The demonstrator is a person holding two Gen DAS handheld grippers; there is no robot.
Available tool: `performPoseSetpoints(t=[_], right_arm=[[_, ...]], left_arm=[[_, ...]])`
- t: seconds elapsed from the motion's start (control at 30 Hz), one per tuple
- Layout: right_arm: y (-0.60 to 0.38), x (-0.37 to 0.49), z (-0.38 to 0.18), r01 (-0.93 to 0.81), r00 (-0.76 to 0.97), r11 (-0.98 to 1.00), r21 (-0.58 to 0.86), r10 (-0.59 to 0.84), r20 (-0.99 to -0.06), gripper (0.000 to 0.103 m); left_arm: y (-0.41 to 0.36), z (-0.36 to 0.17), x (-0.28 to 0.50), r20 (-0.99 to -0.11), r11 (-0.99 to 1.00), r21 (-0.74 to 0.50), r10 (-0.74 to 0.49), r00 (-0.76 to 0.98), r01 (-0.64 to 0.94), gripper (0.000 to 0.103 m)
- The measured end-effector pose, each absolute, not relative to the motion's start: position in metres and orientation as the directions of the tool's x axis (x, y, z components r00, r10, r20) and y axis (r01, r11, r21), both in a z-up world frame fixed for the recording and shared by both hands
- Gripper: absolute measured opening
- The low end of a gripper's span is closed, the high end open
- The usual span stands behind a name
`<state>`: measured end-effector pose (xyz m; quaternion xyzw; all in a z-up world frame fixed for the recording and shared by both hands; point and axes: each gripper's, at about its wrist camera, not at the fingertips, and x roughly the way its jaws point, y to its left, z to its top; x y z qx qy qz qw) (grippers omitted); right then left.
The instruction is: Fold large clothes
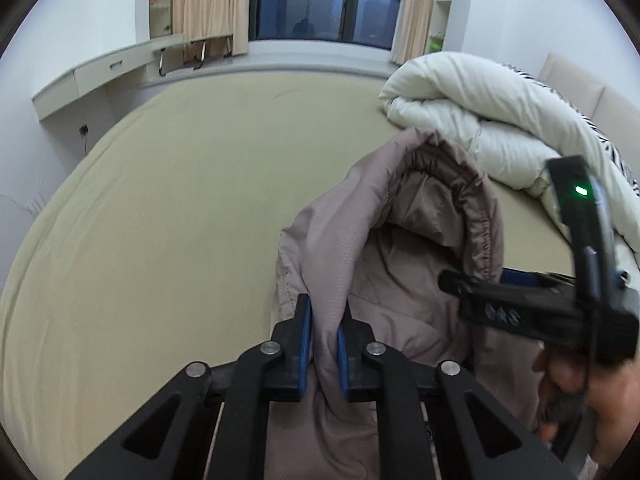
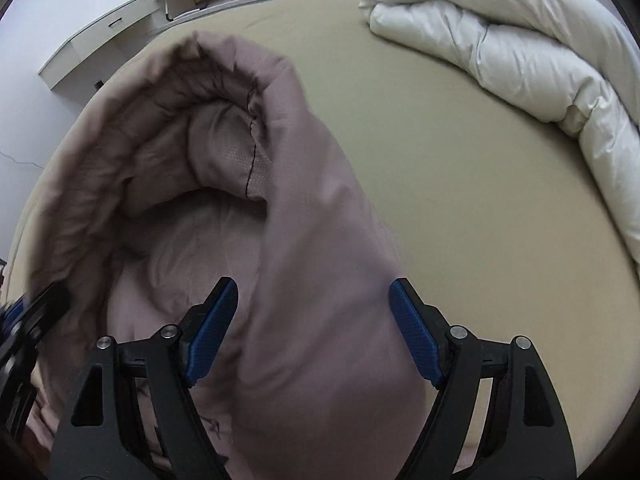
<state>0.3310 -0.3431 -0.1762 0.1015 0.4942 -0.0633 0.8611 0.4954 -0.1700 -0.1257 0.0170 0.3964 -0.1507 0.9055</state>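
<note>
the left gripper (image 1: pixel 324 340) pinches the jacket (image 1: pixel 400 248) at six o'clock; the right gripper (image 2: pixel 308 332) straddles a fold, jaws spread, so that side may slip and sag.

Jacket (image 1: pixel 400 248) on bed (image 1: pixel 180 200), near front edge, hood toward far side; folded duvet (image 1: pixel 480 112) behind and right of jacket, on bed, apart from it; table (image 1: pixel 100 76) along left wall beyond bed; window (image 1: pixel 328 0) behind bed; shelves (image 1: pixel 442 8) right of window
</note>
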Motion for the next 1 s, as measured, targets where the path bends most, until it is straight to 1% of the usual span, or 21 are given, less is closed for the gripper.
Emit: performPoseSetpoints(t=[0.03,0.07,0.1,0.13,0.23,0.3,0.37,0.47,0.5,0.6,0.67,0.77,0.8,0.83,0.87,0.9,0.93,0.97,1.0], right_arm=[[-0.346,0.331,-0.172,0.219,0.516,0.966,0.134,0.002,-0.857,0.028],[-0.348,0.327,-0.166,0.219,0.543,0.962,0.164,0.019,-0.84,0.026],[-0.35,0.32,-0.157,0.21,0.58,0.96,0.187,0.031,-0.814,0.018],[-0.352,0.309,-0.146,0.202,0.619,0.959,0.198,0.032,-0.785,0.014],[-0.36,0.261,-0.113,0.173,0.722,0.948,0.265,0.061,-0.69,0.011],[-0.361,0.216,-0.093,0.153,0.777,0.946,0.287,0.064,-0.626,0.01],[-0.355,0.162,-0.08,0.129,0.821,0.95,0.284,0.058,-0.567,0.01],[-0.34,0.08,-0.079,0.106,0.851,0.959,0.263,0.049,-0.523,0.01],[-0.334,0.055,-0.085,0.093,0.85,0.955,0.281,0.071,-0.522,0.01],[-0.324,-0.005,-0.112,0.103,0.827,0.938,0.33,0.103,-0.552,0.01],[-0.321,-0.041,-0.137,0.124,0.796,0.903,0.411,0.156,-0.584,0.01],[-0.323,-0.074,-0.152,0.158,0.787,0.889,0.43,0.15,-0.598,0.011],[-0.326,-0.075,-0.149,0.161,0.792,0.898,0.409,0.129,-0.596,0.013],[-0.328,-0.072,-0.144,0.159,0.795,0.906,0.393,0.119,-0.596,0.02],[-0.331,-0.067,-0.137,0.144,0.802,0.908,0.392,0.125,-0.585,0.025],[-0.335,-0.061,-0.127,0.119,0.815,0.907,0.404,0.143,-0.562,0.047],[-0.339,-0.056,-0.118,0.099,0.831,0.903,0.418,0.156,-0.534,0.089],[-0.347,-0.049,-0.111,0.083,0.851,0.896,0.437,0.165,-0.498,0.102],[-0.354,-0.037,-0.103,0.064,0.867,0.892,0.448,0.173,-0.468,0.103]], left_arm=[[-0.169,-0.12,0.487,-0.704,0.949,-0.076,-0.269,0.657,0.307,0.012],[-0.167,-0.117,0.479,-0.688,0.945,-0.067,-0.276,0.671,0.321,0.012],[-0.163,-0.112,0.47,-0.673,0.941,-0.068,-0.289,0.681,0.332,0.012],[-0.158,-0.107,0.462,-0.659,0.937,-0.082,-0.306,0.688,0.339,0.011],[-0.136,-0.093,0.428,-0.612,0.929,-0.142,-0.354,0.707,0.342,0.011],[-0.117,-0.084,0.401,-0.578,0.916,-0.211,-0.399,0.712,0.342,0.011],[-0.099,-0.078,0.37,-0.555,0.908,-0.254,-0.419,0.719,0.333,0.011],[-0.079,-0.081,0.317,-0.54,0.897,-0.311,-0.439,0.718,0.315,0.009],[-0.075,-0.084,0.302,-0.541,0.897,-0.316,-0.437,0.718,0.308,0.007],[-0.063,-0.103,0.262,-0.579,0.901,-0.341,-0.427,0.695,0.269,0.007],[-0.055,-0.123,0.242,-0.638,0.912,-0.338,-0.404,0.656,0.233,0.007],[-0.038,-0.139,0.222,-0.674,0.909,-0.377,-0.4,0.621,0.176,0.007],[-0.035,-0.136,0.22,-0.673,0.911,-0.374,-0.394,0.626,0.172,0.007],[-0.033,-0.128,0.218,-0.664,0.913,-0.368,-0.391,0.638,0.177,0.007],[-0.033,-0.115,0.22,-0.647,0.913,-0.36,-0.391,0.655,0.19,0.012],[-0.035,-0.101,0.224,-0.626,0.91,-0.358,-0.4,0.669,0.209,0.025],[-0.037,-0.089,0.226,-0.604,0.908,-0.353,-0.406,0.686,0.226,0.034],[-0.041,-0.078,0.228,-0.581,0.908,-0.342,-0.406,0.706,0.241,0.051],[-0.05,-0.064,0.235,-0.557,0.911,-0.32,-0.404,0.726,0.261,0.062]])
